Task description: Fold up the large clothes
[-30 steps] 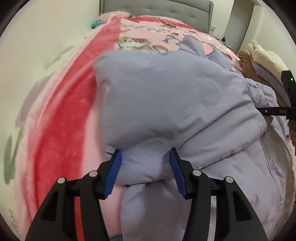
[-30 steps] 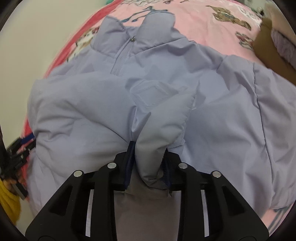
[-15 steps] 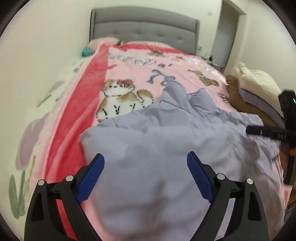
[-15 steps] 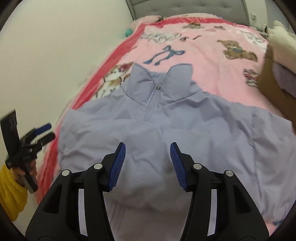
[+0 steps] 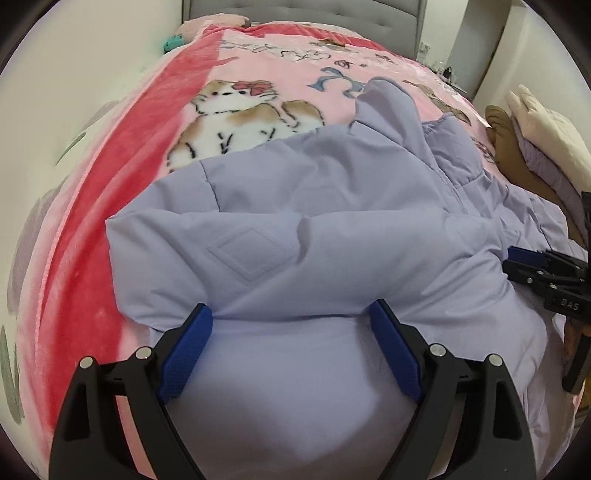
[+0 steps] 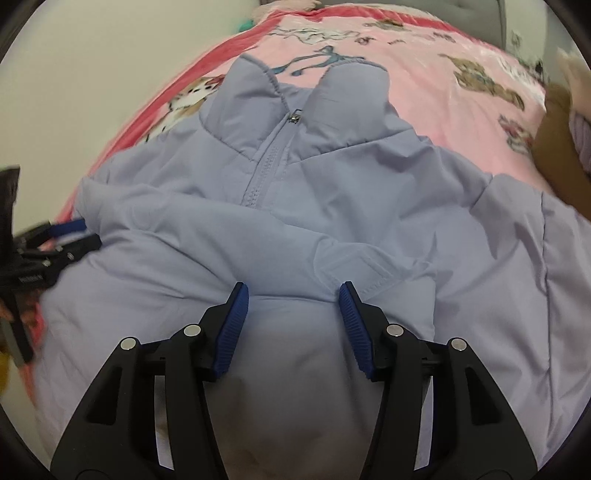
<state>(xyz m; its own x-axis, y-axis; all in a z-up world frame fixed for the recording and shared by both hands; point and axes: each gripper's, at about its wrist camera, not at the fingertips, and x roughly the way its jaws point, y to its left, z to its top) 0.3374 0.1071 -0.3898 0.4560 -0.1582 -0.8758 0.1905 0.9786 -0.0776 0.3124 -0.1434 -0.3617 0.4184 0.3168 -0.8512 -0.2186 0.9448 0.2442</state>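
Looking down at one lilac jacket (image 6: 332,206) on the pink blanket (image 5: 258,66), collar toward the headboard (image 5: 303,11), long axis down the bed; my left gripper (image 5: 291,325) narrows slightly, my right gripper (image 6: 293,295) is parted, both over folded sleeves, pinching nothing

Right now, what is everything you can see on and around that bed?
jacket: one, lilac, spread over the blanket, collar toward the headboard
blanket: one, pink and red with cartoon animals, covering the bed
headboard: one, grey, far end
clothes pile: one, cream, lilac and brown, right edge of the bed
teal thing: one, by the pillow, too small to identify
left gripper: black with blue pads, closing, nothing pinched
right gripper: black with blue pads, open above the jacket
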